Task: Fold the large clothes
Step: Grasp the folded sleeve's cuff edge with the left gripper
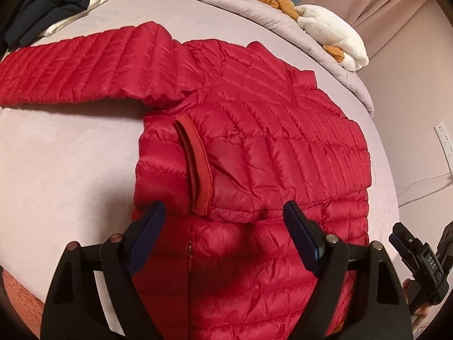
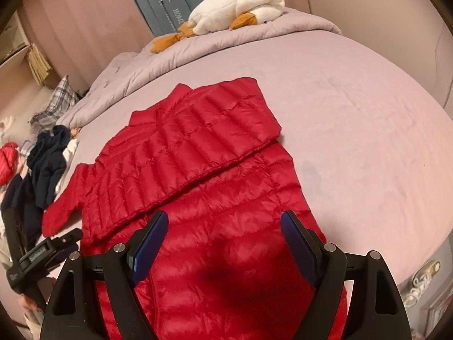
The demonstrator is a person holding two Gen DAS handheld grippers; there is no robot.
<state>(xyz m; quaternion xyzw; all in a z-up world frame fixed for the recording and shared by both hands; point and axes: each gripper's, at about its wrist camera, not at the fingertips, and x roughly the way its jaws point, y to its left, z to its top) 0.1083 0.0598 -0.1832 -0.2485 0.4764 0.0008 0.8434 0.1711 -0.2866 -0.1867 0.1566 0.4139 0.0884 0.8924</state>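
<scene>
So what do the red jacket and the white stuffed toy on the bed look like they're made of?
The red jacket looks like thin, shiny nylon or polyester shell over puffy fill: it has a glossy sheen and stitched horizontal channels. Its sleeve cuff looks like matte binding. The white stuffed toy looks like soft fleecy plush, fuzzy and without shine.

One red quilted down jacket (image 1: 254,147) lies on one bed covered by a pale lilac sheet (image 1: 70,155), and two black two-finger grippers with blue pads, the left (image 1: 223,212) and the right (image 2: 222,221), are in view. There is one white plush goose with orange feet (image 2: 237,8), one bunched lilac quilt (image 2: 198,48) and one heap of dark navy clothes (image 2: 46,164). One white wall socket (image 1: 445,141) shows.
</scene>
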